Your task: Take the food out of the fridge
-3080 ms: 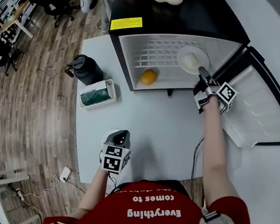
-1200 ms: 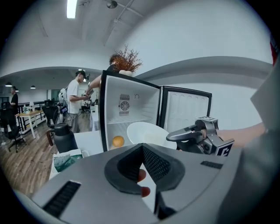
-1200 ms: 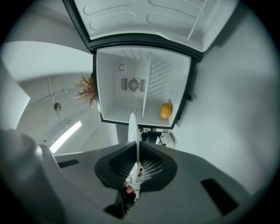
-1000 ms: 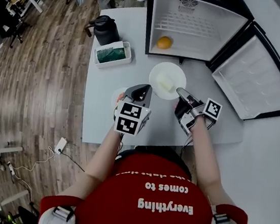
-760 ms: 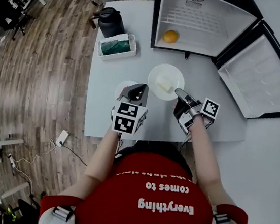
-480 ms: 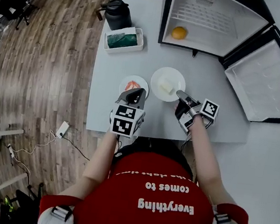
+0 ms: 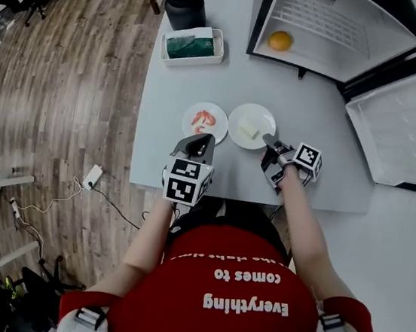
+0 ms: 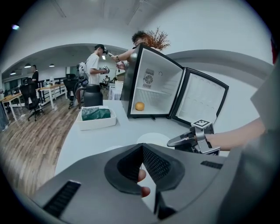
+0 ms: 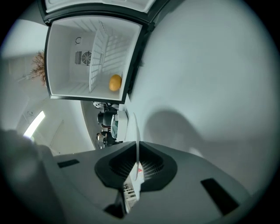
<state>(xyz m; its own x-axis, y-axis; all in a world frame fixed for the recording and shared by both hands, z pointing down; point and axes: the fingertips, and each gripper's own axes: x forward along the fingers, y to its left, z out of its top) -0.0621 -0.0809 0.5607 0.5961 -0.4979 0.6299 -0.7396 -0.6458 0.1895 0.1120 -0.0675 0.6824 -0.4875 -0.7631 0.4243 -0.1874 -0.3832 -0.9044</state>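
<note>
**Plate on the bench, orange in the fridge**

The right claw (image 7: 270, 140) is closed on the near right rim of a white plate (image 7: 244, 113) that sits flat on the bench (image 7: 203, 85). A pale block of food (image 7: 248, 131) lies on the plate, just beyond the claw's tips. The left claw (image 7: 201, 139) hangs at the near edge of a smaller plate (image 7: 194, 111) that carries red food (image 7: 203, 119). Its tips are drawn together with nothing pinched between them. The two plates sit side by side, almost touching. An orange (image 7: 280, 40) lies inside the open fridge (image 7: 339, 34), well apart from both claws.

Only the head view shows what is on each plate. It also shows a white tray (image 7: 191, 61) with something green in it and a black jug (image 7: 185, 6) at the bench's far left. The right gripper view, rolled sideways, shows the gripped plate edge-on as a thin white line running into the closed claw, with the orange on the fridge floor beyond. The left gripper view shows the right claw's marker cube (image 8: 202, 124). It also shows people (image 8: 93, 65) standing beyond the bench, and pink rounded shapes (image 8: 141, 176) low in its own slot that I cannot identify.
</note>
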